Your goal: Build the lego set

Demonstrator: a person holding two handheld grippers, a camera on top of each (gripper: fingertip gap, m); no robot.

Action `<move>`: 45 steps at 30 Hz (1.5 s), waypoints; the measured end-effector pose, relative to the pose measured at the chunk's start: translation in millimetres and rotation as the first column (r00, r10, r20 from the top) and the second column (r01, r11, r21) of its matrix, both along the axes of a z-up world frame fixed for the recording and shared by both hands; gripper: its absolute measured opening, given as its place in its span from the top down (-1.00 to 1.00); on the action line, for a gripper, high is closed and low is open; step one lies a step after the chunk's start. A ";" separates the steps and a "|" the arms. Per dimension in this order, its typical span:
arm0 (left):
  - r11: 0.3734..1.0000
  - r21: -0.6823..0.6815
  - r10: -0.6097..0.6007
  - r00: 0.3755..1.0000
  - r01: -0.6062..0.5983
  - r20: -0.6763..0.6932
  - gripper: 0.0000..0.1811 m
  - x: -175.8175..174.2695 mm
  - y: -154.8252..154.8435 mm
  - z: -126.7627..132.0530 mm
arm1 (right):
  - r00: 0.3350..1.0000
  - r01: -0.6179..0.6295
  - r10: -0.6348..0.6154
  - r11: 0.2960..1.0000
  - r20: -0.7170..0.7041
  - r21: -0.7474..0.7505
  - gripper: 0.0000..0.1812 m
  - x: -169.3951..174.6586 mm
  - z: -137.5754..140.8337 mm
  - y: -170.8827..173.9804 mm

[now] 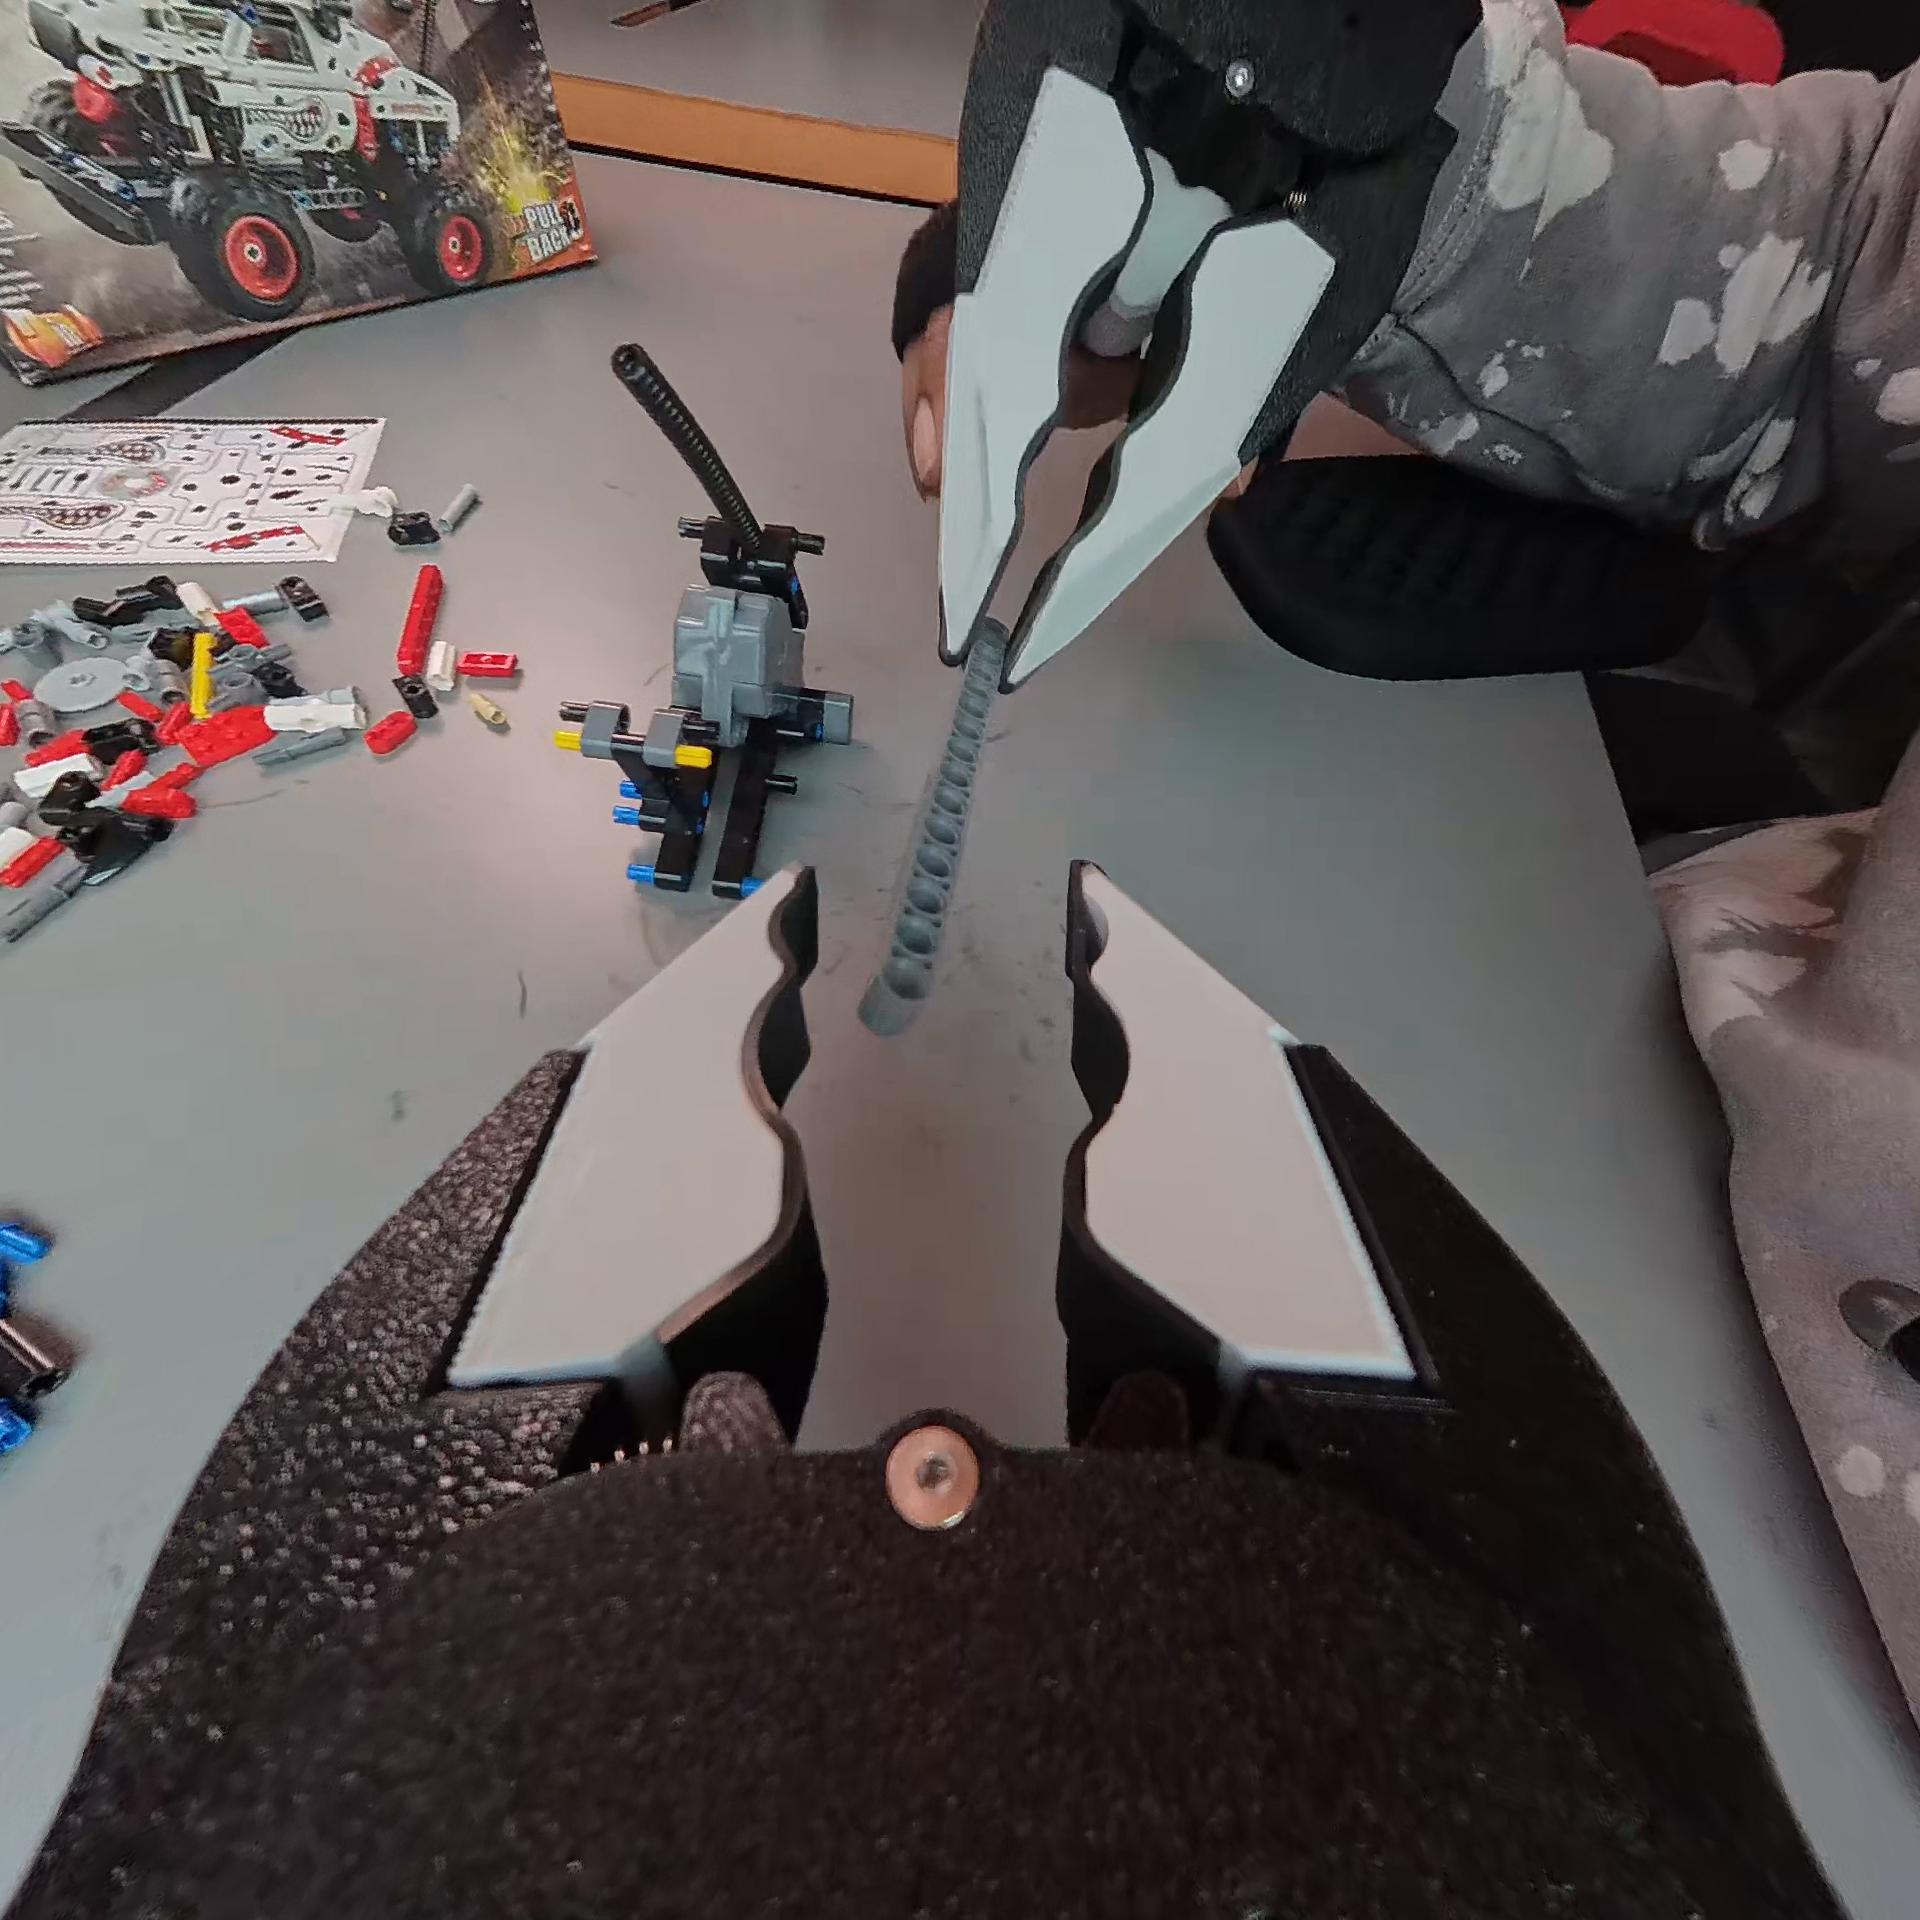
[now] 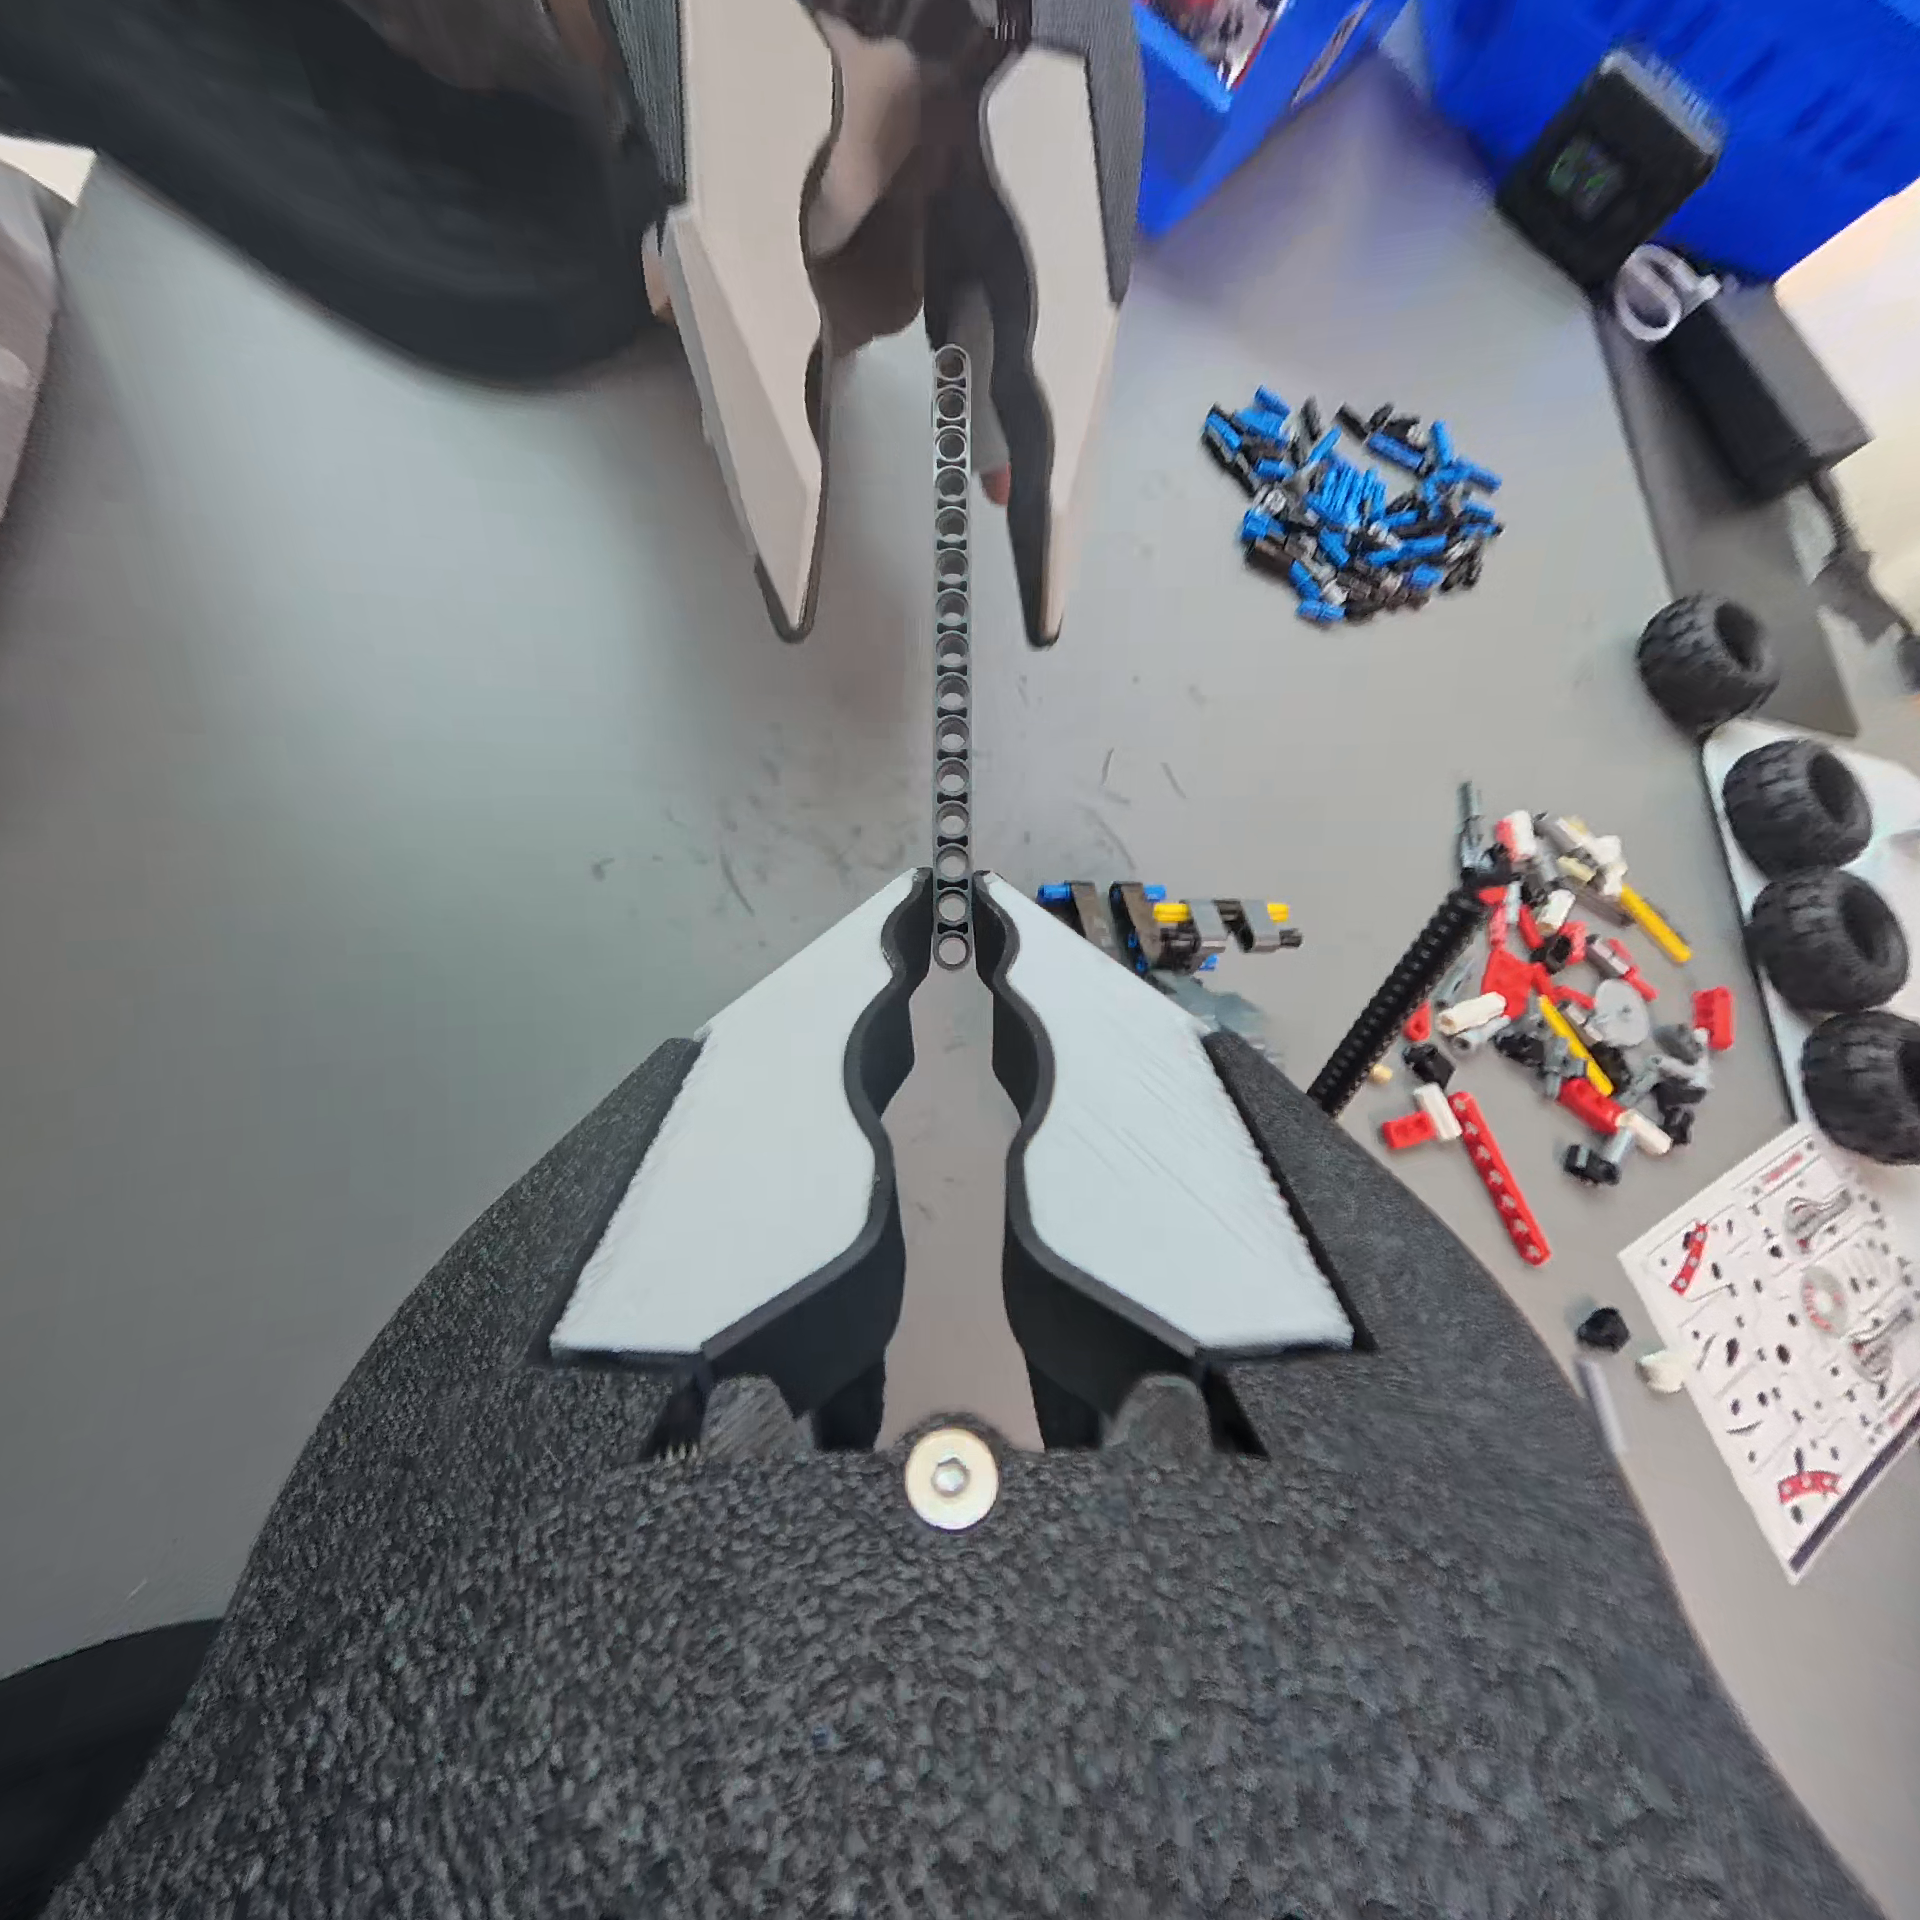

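A long grey beam with many holes (image 1: pixel 935 831) is pinched at one end by my right gripper (image 1: pixel 982 665), which comes in from the upper right. In the right wrist view the same beam (image 2: pixel 951 644) sticks out forward from my shut right gripper (image 2: pixel 951 894). My left gripper (image 1: pixel 940 883) is open and empty; the beam's free end hangs between and just beyond its fingertips. In the right wrist view the left gripper (image 2: pixel 920 629) straddles the beam's far half without touching it. The partly built chassis (image 1: pixel 727 707) stands on the table to the left of the beam.
Loose red, black, grey and white parts (image 1: pixel 177 707) and a sticker sheet (image 1: pixel 177 488) lie left, with the set's box (image 1: pixel 260 166) behind. A pile of blue and black pins (image 2: pixel 1361 509), several black tyres (image 2: pixel 1829 925) and a blue bin (image 2: pixel 1299 94) lie to the right. A sleeve (image 1: pixel 1662 260) is upper right.
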State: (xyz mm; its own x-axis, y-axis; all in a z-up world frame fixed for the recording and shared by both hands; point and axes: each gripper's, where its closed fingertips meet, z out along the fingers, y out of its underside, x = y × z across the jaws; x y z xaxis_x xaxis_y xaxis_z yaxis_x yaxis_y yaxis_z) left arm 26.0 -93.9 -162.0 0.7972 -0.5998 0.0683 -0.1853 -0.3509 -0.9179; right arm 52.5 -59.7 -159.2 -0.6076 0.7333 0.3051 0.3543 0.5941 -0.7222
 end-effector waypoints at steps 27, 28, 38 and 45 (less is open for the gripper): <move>0.998 -0.018 0.070 0.926 -0.068 0.370 0.84 -25.0 4.7 35.7 | 0.969 0.062 -0.010 0.976 -0.245 0.208 0.92 -17.5 12.3 13.8; 0.997 -0.034 0.080 0.922 -0.073 0.379 0.89 -26.2 5.4 34.3 | 0.966 0.064 -0.004 0.972 -0.259 0.228 0.92 -18.5 13.0 12.9; 0.997 -0.004 0.072 0.948 -0.075 0.309 0.90 -27.0 5.1 32.8 | 0.932 0.110 0.018 0.938 -0.362 0.328 0.92 -22.6 22.4 17.1; 0.993 0.003 0.110 0.945 -0.116 0.308 0.86 -35.5 6.4 34.9 | 0.895 0.143 0.080 0.881 -0.439 0.451 0.92 -25.3 30.0 15.1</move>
State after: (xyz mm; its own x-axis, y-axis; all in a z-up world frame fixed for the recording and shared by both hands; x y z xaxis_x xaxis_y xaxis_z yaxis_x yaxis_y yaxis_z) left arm -9.4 -87.5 -127.1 0.8024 -0.5111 0.3083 0.1456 -0.3333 -0.9315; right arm 27.2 -44.7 -129.2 -0.3098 0.4554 0.8346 0.0962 0.8883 -0.4490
